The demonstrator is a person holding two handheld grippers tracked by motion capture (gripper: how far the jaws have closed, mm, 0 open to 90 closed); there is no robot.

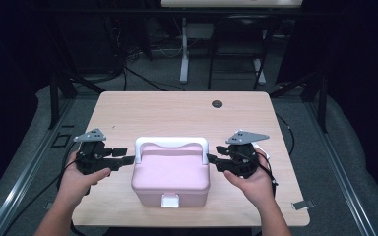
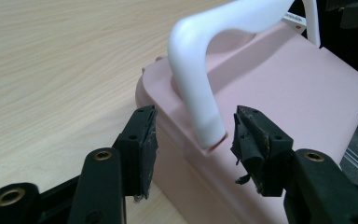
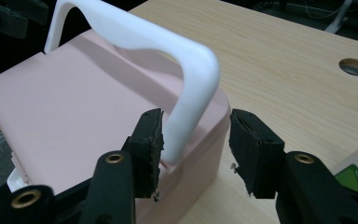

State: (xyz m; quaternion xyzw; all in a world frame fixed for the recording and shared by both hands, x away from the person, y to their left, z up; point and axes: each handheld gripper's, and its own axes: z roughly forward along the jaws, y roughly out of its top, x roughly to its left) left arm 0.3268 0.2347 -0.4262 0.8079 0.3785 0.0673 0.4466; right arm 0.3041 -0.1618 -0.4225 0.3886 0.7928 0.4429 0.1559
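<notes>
From above, you're holding the left claw and right claw at either end of the pink box sitting on the counter. In the left gripper view, your jaws are gaping around the white handle's foot, gripping nothing. In the right gripper view, your jaws are likewise standing apart around its other foot.

Bare table behind pink box
</notes>
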